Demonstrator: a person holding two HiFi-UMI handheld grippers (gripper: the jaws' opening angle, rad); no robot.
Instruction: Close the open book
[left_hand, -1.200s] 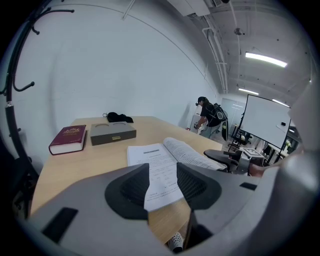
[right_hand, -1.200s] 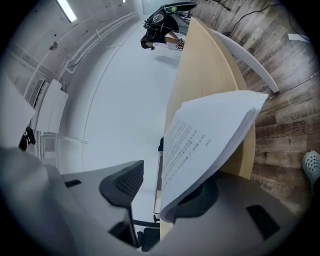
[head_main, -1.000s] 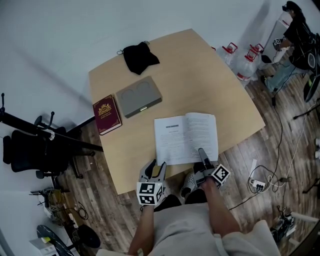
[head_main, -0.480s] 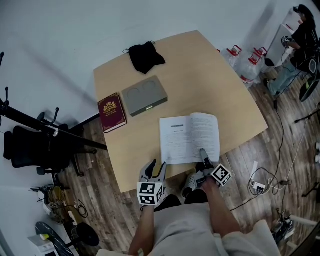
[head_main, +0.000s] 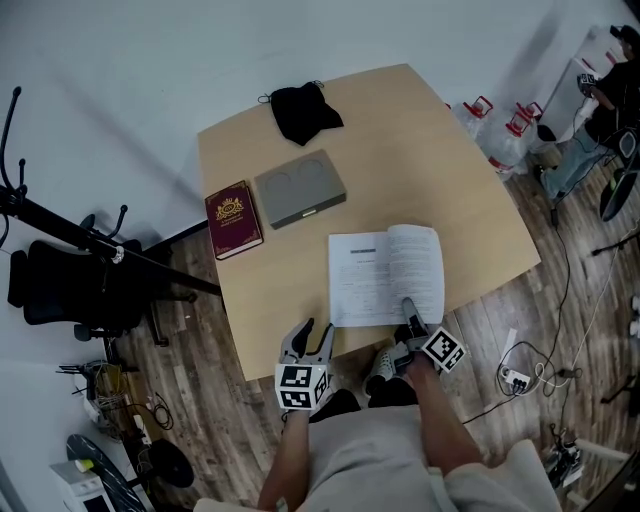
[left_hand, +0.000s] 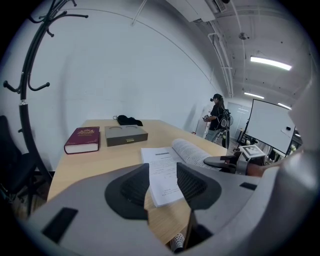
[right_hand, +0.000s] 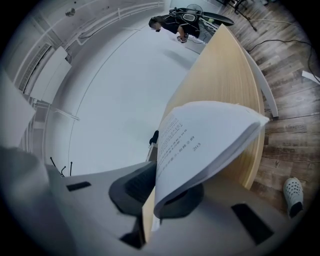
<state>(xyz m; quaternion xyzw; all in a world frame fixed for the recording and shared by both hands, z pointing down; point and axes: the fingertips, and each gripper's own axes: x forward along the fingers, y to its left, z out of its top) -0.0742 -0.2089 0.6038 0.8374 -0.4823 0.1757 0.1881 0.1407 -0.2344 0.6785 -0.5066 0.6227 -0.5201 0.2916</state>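
The open book (head_main: 385, 275) lies white-paged near the table's front edge. My right gripper (head_main: 407, 305) reaches over that edge onto the book's near right corner. In the right gripper view its jaws (right_hand: 155, 192) are closing, with the right-hand stack of pages (right_hand: 210, 135) between the pads, bowed upward and pinched. My left gripper (head_main: 311, 335) hovers open just off the table edge, left of the book. In the left gripper view, nothing sits between its wide pads (left_hand: 162, 172), and the book (left_hand: 160, 159) lies beyond them.
A dark red book (head_main: 233, 218), a grey flat box (head_main: 300, 189) and a black cloth (head_main: 305, 110) lie farther back on the wooden table (head_main: 440, 160). Water bottles (head_main: 515, 140) and a person (head_main: 600, 100) are at the far right. A black chair (head_main: 70, 290) stands left.
The right gripper's jaws have come together on the book's right-hand pages. The head view has drifted, so the table sits slightly further right in the picture. The left gripper has barely moved.
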